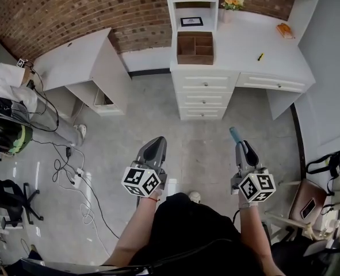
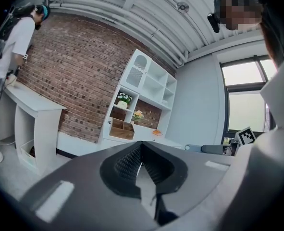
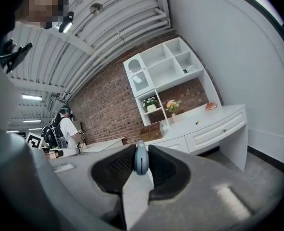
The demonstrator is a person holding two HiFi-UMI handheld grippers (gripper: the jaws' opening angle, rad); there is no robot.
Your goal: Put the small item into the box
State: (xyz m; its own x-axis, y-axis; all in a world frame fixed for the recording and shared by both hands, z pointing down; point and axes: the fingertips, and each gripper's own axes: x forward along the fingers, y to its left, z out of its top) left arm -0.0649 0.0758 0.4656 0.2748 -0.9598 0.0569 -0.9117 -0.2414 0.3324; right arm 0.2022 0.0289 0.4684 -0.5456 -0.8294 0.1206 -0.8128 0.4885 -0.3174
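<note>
Small blue item [image 3: 141,161] between the right tongs [image 3: 141,149]

legible text: none | framed card [image 1: 191,21] — print too small to read

The white desk [image 1: 241,42] carries a wooden box [image 1: 195,48], a flower vase [image 1: 232,0] and a small yellow item [image 1: 260,56].

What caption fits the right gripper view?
Right gripper shut on a small blue item, facing the white desk and wooden box.
</note>
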